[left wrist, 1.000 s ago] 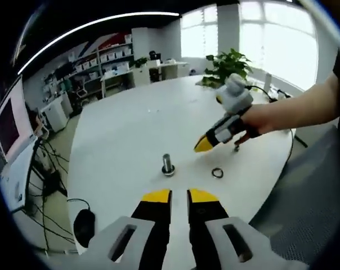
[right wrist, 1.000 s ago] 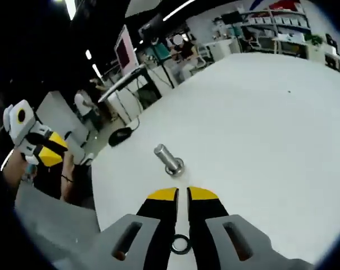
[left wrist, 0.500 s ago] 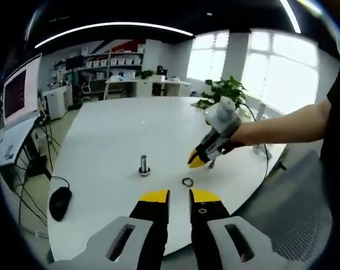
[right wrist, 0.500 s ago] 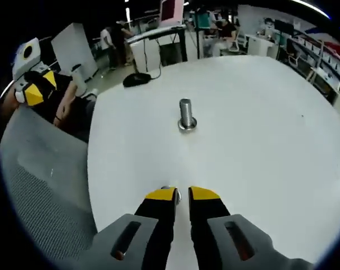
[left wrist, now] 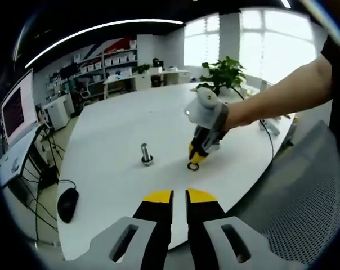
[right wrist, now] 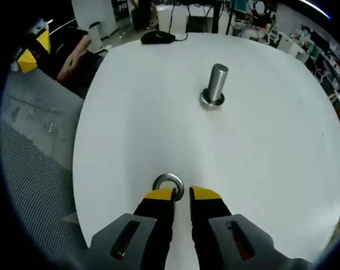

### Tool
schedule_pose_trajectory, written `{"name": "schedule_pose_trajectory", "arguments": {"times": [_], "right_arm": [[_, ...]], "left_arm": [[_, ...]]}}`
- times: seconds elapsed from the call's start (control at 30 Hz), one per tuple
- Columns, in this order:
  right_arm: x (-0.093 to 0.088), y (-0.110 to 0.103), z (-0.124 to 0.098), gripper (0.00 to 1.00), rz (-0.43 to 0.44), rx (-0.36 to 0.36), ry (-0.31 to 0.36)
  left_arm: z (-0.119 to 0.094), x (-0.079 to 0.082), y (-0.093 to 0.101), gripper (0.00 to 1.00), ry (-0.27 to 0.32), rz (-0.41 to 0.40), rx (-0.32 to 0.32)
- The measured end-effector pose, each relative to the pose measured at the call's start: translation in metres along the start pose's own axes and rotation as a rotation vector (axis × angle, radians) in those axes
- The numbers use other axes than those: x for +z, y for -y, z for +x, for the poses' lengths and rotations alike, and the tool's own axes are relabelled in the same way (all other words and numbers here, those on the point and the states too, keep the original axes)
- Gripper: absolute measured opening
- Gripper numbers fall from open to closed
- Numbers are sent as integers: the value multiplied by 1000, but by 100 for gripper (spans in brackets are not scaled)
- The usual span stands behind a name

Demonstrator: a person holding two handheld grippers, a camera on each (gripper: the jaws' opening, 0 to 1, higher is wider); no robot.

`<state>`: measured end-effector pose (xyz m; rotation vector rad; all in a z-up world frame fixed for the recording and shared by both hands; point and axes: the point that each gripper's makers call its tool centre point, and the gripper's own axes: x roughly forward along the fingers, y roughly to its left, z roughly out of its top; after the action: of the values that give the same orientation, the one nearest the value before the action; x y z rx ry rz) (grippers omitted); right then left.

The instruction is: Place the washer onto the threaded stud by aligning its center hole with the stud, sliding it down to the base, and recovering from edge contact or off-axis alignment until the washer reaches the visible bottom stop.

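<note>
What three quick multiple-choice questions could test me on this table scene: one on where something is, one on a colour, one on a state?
1. Where is the washer?
A. flat on the table at the right gripper tips
B. on the stud
C. on the floor

2. What colour are the gripper tips?
A. red
B. yellow
C. green

3. How is the stud standing?
A. lying down
B. upright and bare
C. capped by the washer

Answers: 1 A, the ring lies just ahead of the jaws. 2 B, both tips are yellow. 3 B, nothing sits on it.
</note>
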<state>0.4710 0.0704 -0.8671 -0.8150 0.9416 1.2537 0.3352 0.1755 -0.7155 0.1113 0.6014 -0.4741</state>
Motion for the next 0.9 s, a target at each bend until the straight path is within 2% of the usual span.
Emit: {"name": "schedule_pose_trajectory", "arguments": {"times": [0.23, 0.43, 0.5, 0.57, 0.63, 0.67, 0.77, 0.83, 0.87, 0.9], "right_arm": [[2, -2, 1, 11, -73, 5, -25], [1, -2, 0, 6, -61, 11, -33], [0, -1, -1, 6, -28, 12, -24], [4, 0, -4, 5, 18, 7, 19], [7, 1, -8, 5, 74, 15, 53], [8, 2, -10, 5, 84, 15, 60], [12, 5, -19, 5, 105, 7, 93], [17, 7, -24, 5, 131, 0, 125], [19, 7, -27, 5, 144, -5, 136], [21, 9, -30, 5, 161, -20, 151]], "left_arm": [[1, -2, -1, 6, -8, -10, -6], [3, -4, 2, 6, -19, -8, -24], [2, -2, 5, 8, -11, -33, -52], [4, 5, 13, 14, 28, -76, -126], [7, -3, 3, 18, -12, -78, -106], [8, -3, 1, 19, -12, -76, -114], [15, -2, 0, 20, -13, -178, -223], [23, -2, -14, 21, -23, -182, -215], [27, 1, -21, 21, -18, -190, -208], [32, 7, -31, 19, 3, -162, -184]]}}
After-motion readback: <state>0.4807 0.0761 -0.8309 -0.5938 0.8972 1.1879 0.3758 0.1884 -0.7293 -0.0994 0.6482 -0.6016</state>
